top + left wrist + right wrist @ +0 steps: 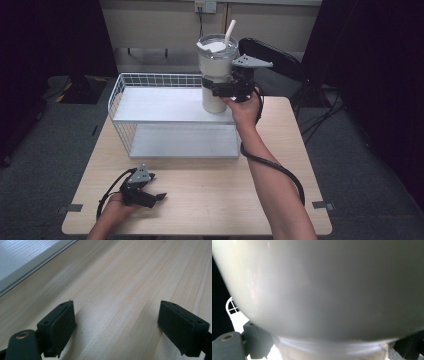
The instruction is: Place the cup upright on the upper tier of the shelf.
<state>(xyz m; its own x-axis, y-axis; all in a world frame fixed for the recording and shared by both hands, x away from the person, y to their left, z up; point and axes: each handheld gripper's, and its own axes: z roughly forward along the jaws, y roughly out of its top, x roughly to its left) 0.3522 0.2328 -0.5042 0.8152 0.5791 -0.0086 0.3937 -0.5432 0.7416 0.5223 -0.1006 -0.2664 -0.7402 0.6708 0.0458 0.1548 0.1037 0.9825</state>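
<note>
Tumbler: upright, straw in lid, clamped by right gripper over rack.
Left gripper: jaws apart, on table.

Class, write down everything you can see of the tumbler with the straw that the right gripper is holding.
The tumbler is tall and cream-white, smooth and slightly glossy, wider at the top and narrower toward the base. A clear lid covers it, and a white straw sticks up through it at a slant. It stands upright at the right end of the white wire rack's top shelf; whether its base touches the shelf cannot be told. The right gripper clamps its narrower part, jaws on both sides.
</note>
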